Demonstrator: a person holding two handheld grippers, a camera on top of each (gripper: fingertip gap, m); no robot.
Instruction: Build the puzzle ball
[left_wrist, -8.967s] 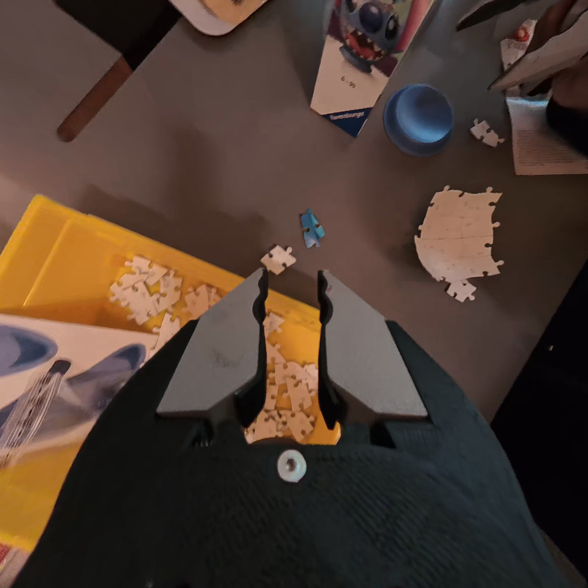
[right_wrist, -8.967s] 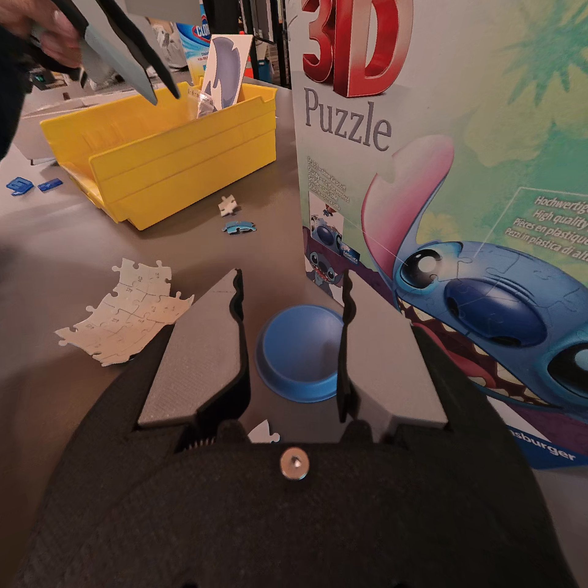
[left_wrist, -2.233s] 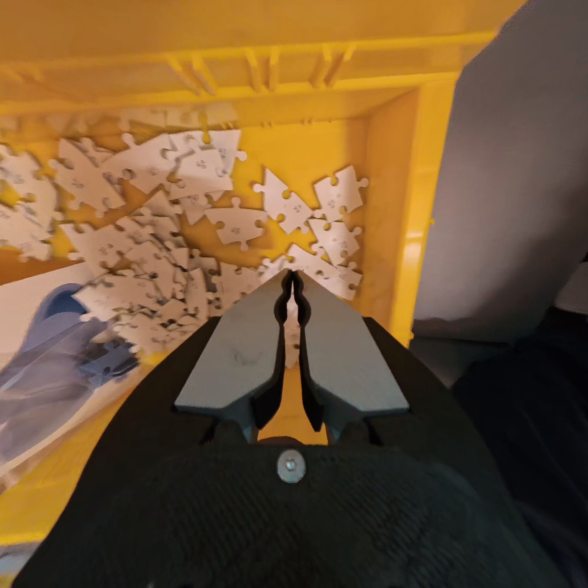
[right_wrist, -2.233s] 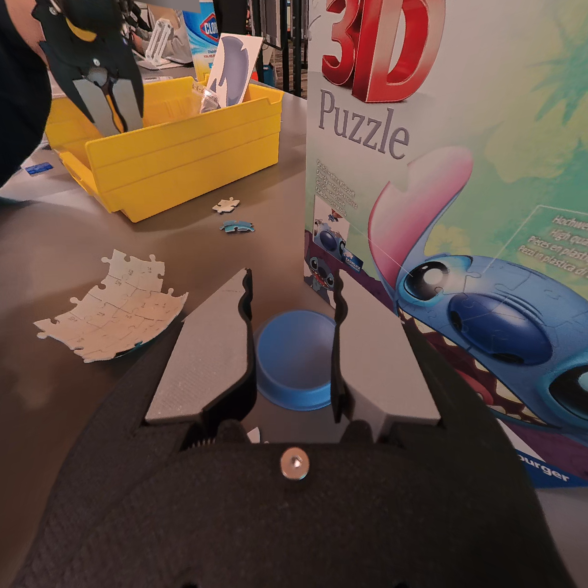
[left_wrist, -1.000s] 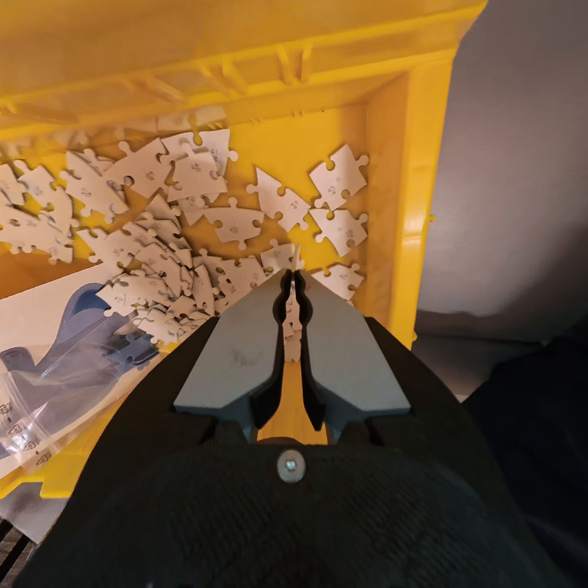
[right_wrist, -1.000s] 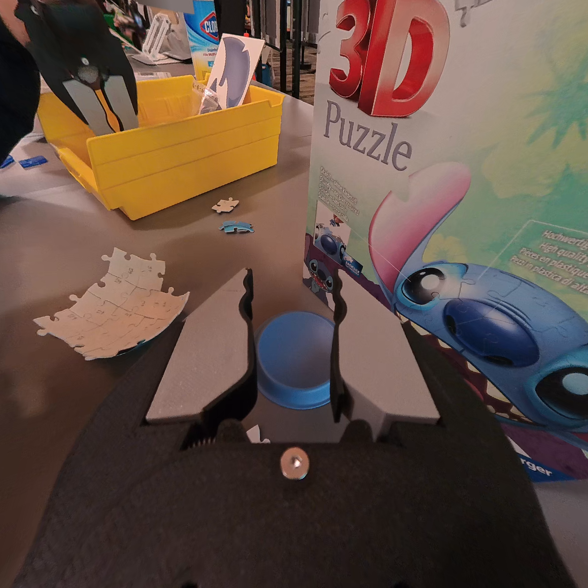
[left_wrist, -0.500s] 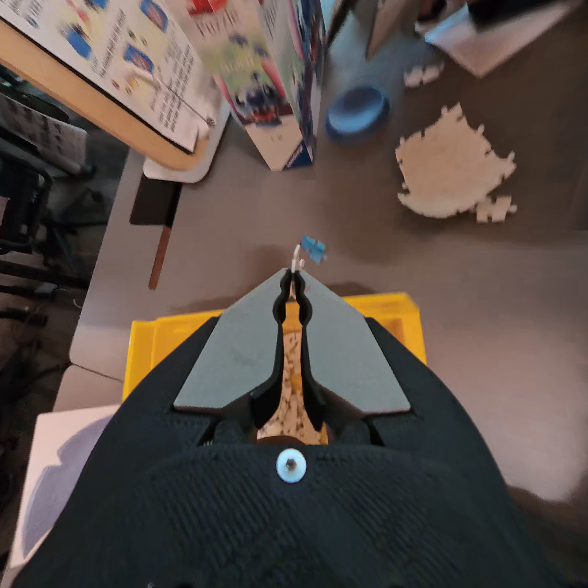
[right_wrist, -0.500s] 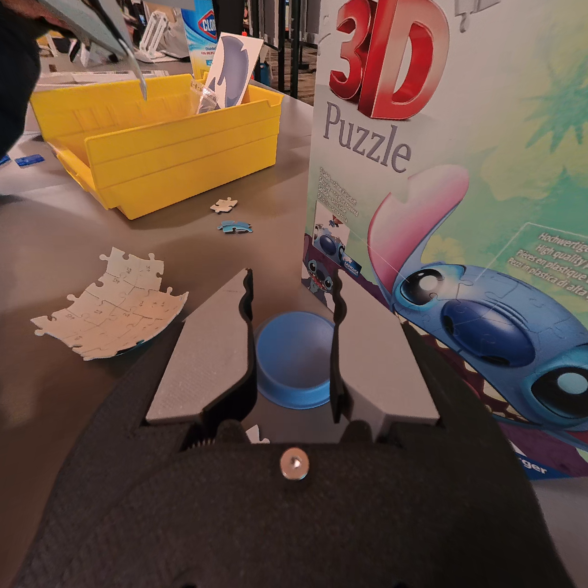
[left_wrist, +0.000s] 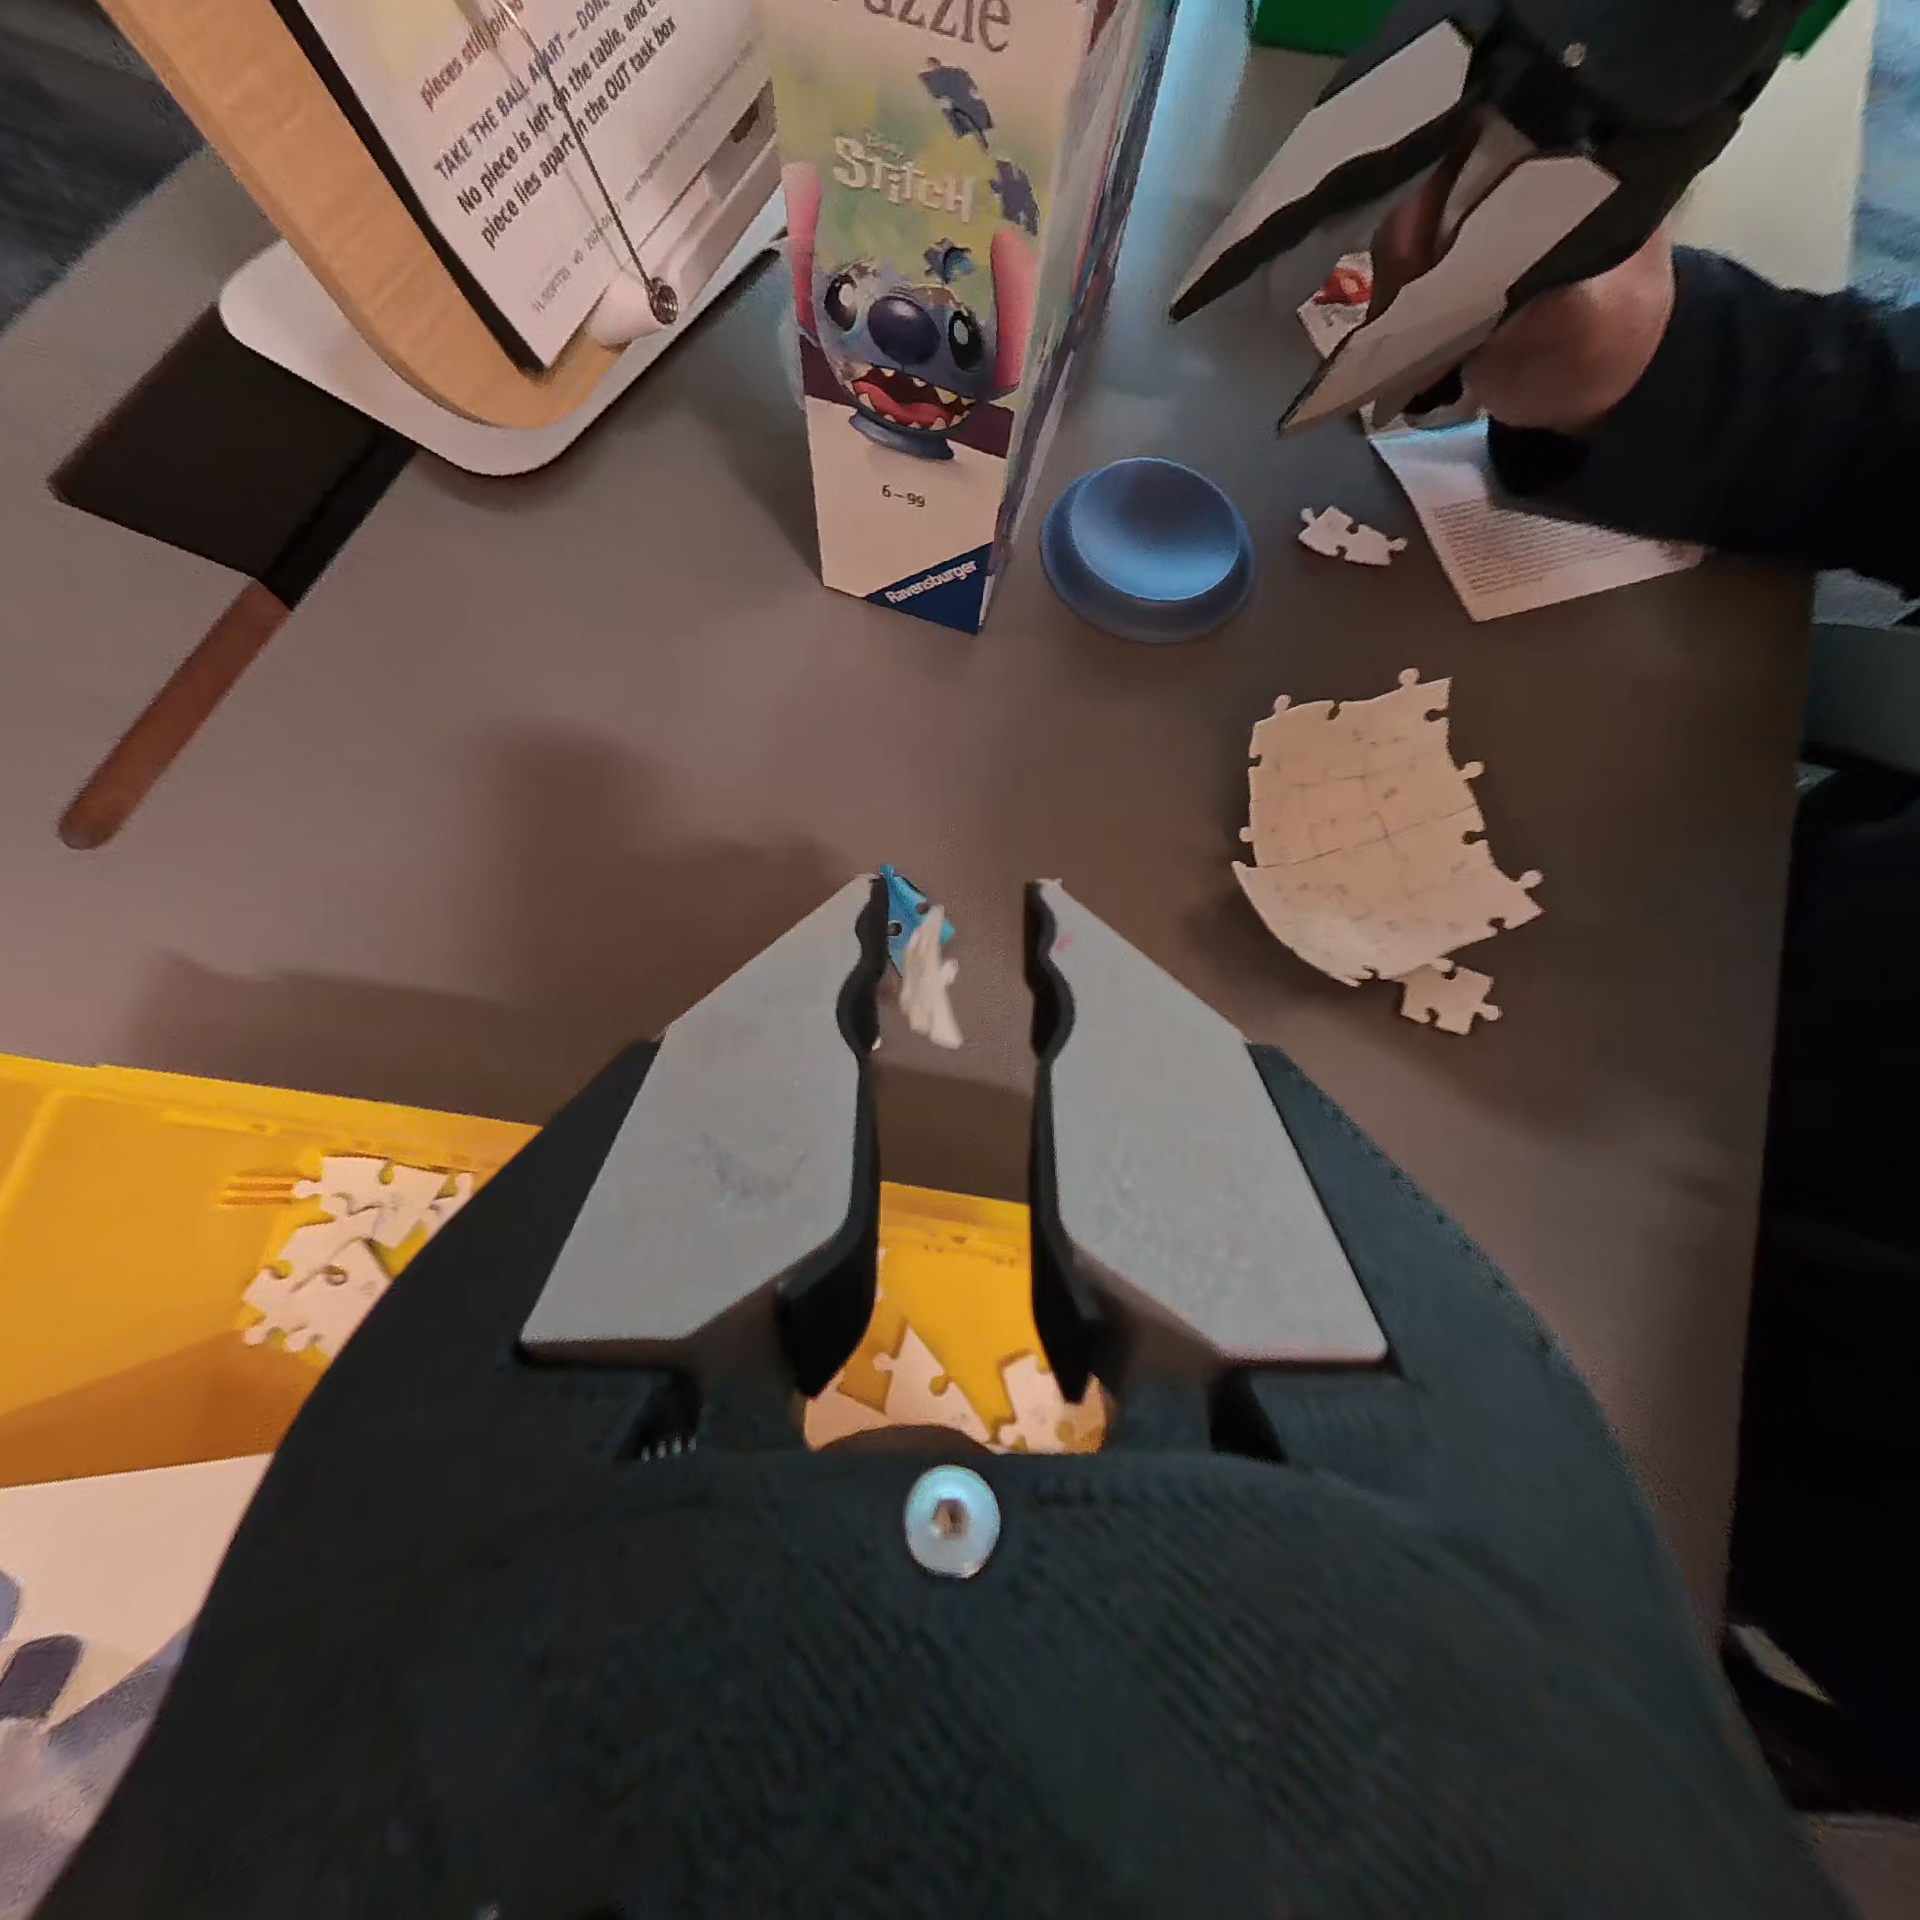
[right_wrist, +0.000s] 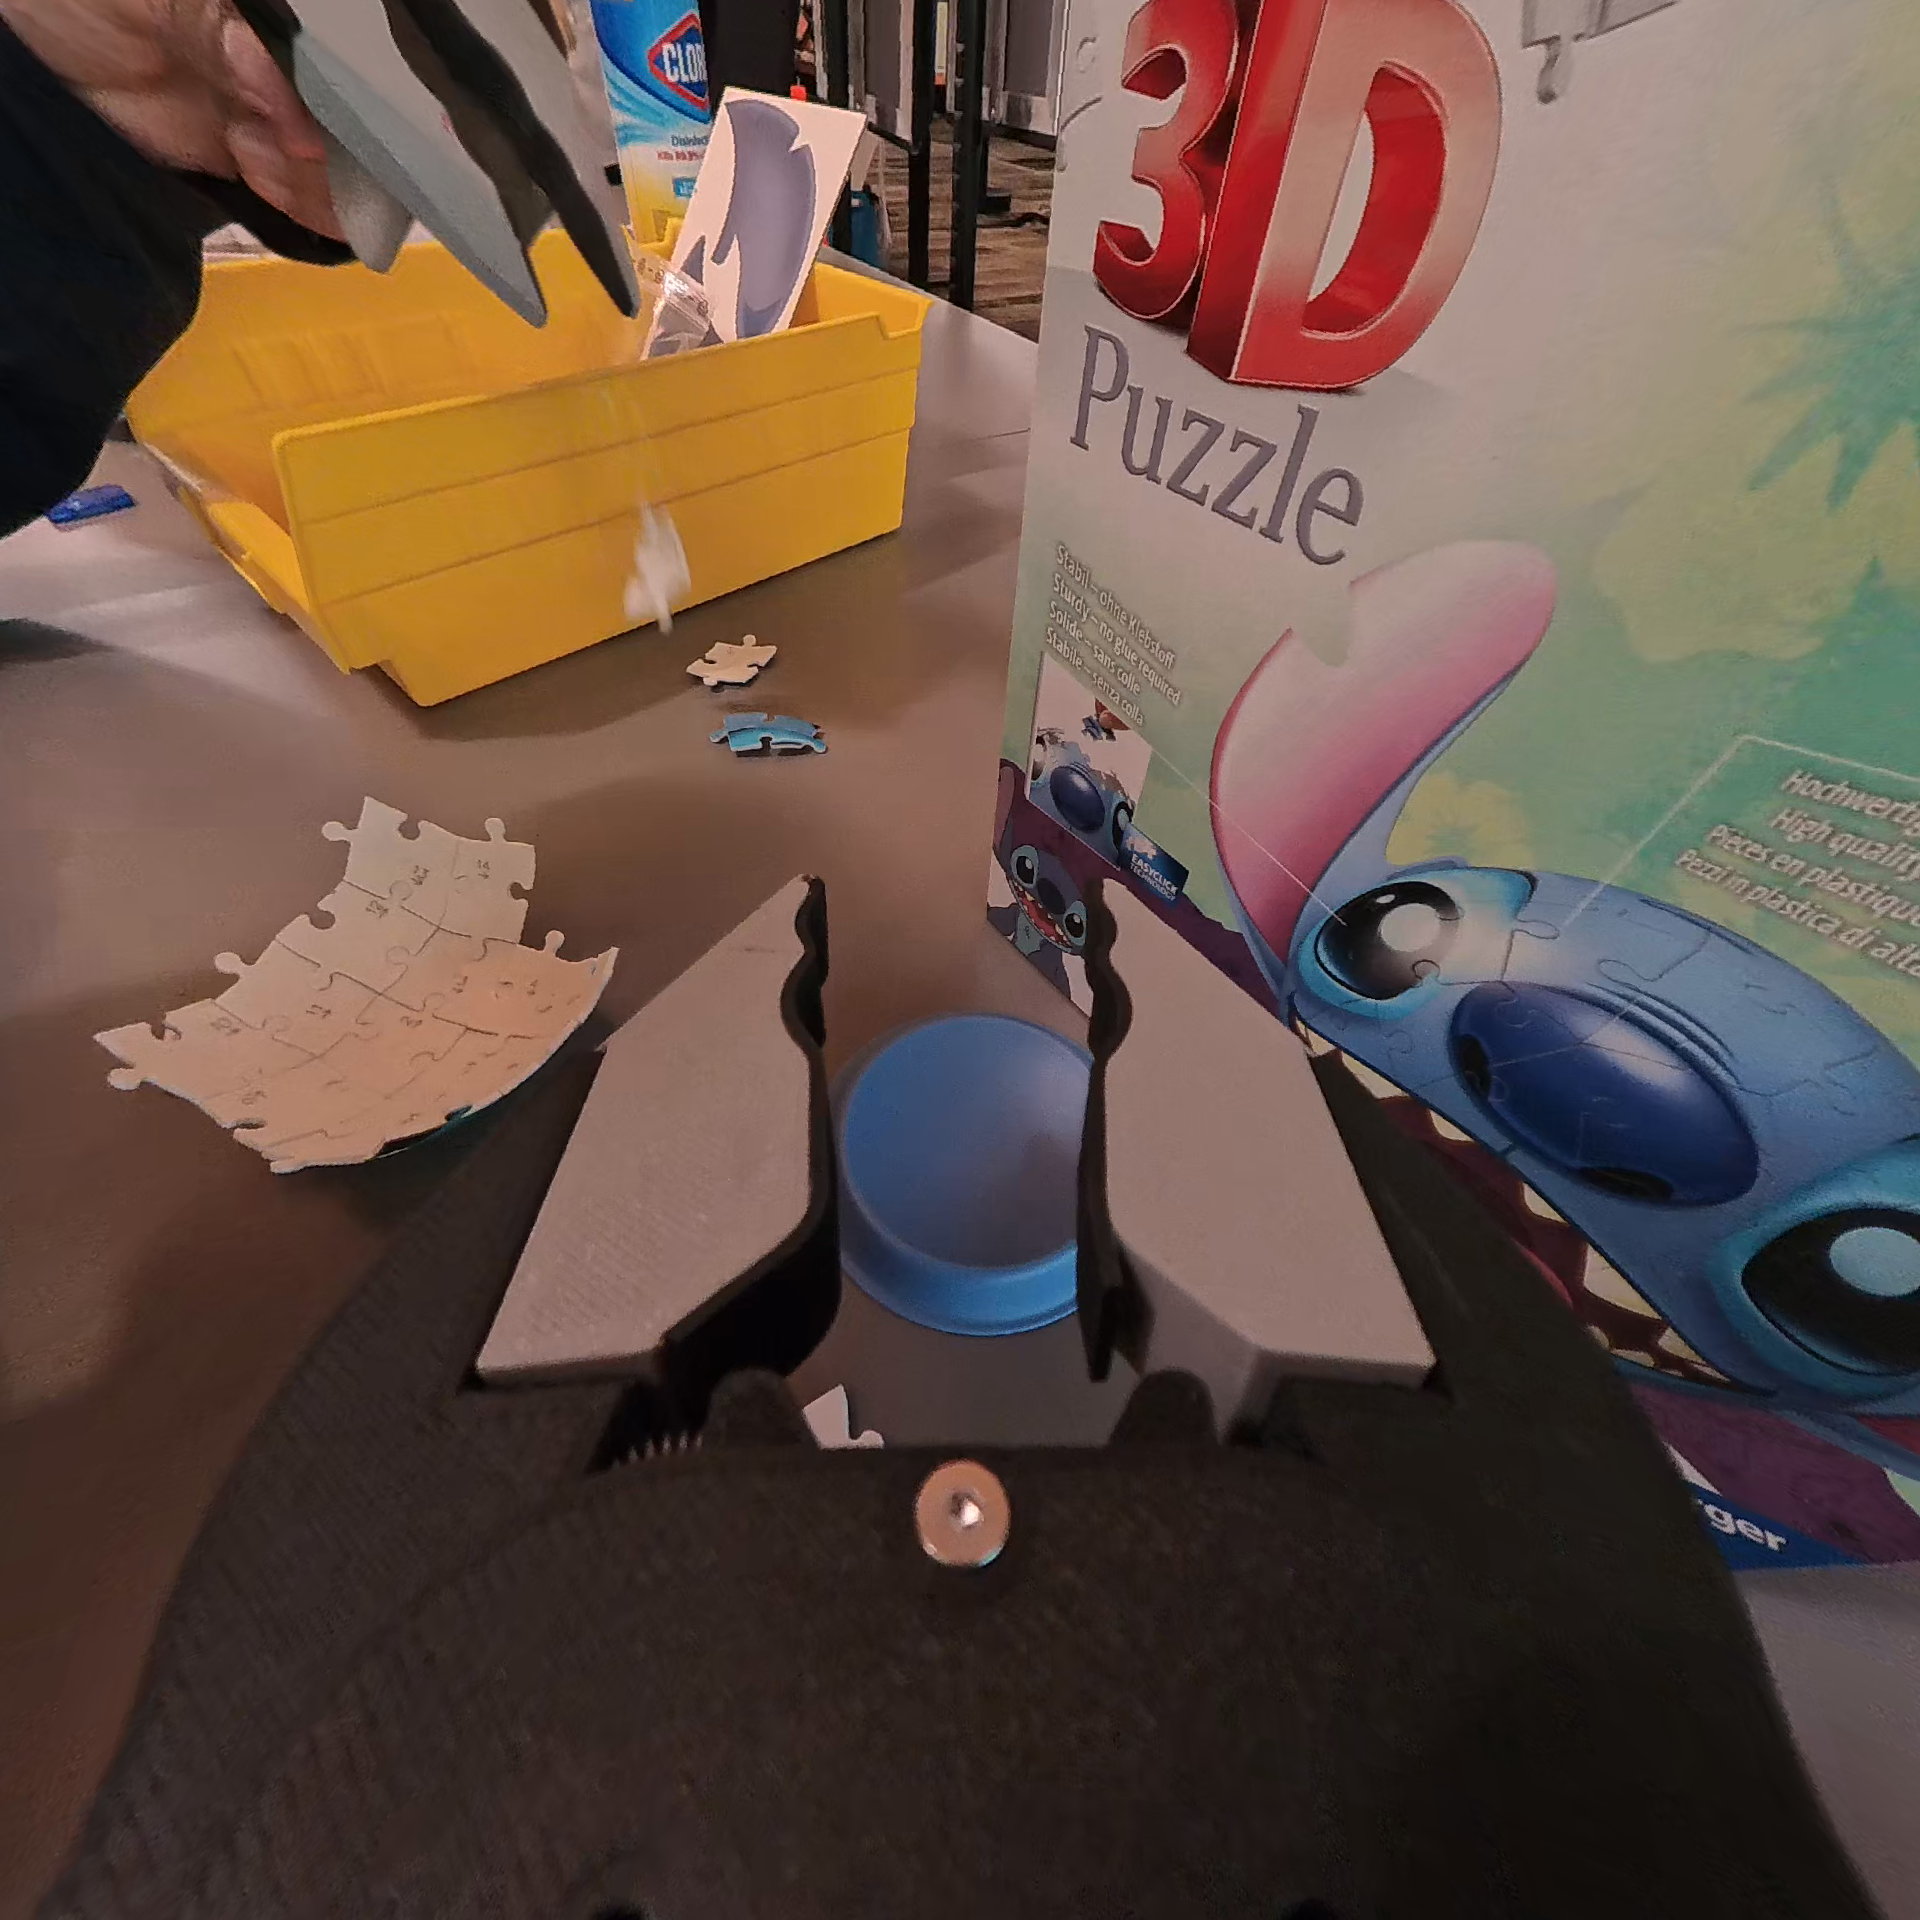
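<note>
— Where do we have the puzzle ball?

— Only a part of it is joined: a curved patch of pieces (left_wrist: 1369, 837), white side up, lies on the grey table (left_wrist: 582, 748), with one loose piece (left_wrist: 1447, 995) touching its near edge. Between that patch and the yellow bin (right_wrist: 582, 488) we see a white piece (right_wrist: 731, 659) and a blue piece (right_wrist: 771, 734) lying apart on the table.

— And the blurred white piece (right_wrist: 655, 569)?

— It is in the air in front of the bin wall, below our left gripper (left_wrist: 948, 896). That gripper's jaws are spread and nothing is held between them; from its own camera the piece (left_wrist: 927, 987) shows in the gap, clear of both fingers.

— Our right gripper (right_wrist: 954, 906)?

— Spread apart as well and empty, hovering over the blue round stand (right_wrist: 961, 1164), which sits just beside the tall puzzle box (right_wrist: 1455, 644).

— What else?

— More white pieces (left_wrist: 343, 1236) lie inside the bin, with a printed card (right_wrist: 764, 213) leaning in its far corner. A printed leaflet (left_wrist: 1527, 540) lies near the right hand (left_wrist: 1558, 332), another loose piece (left_wrist: 1345, 536) beside it, and a sign on a wooden stand (left_wrist: 416, 208) is at the table's far left.
</note>
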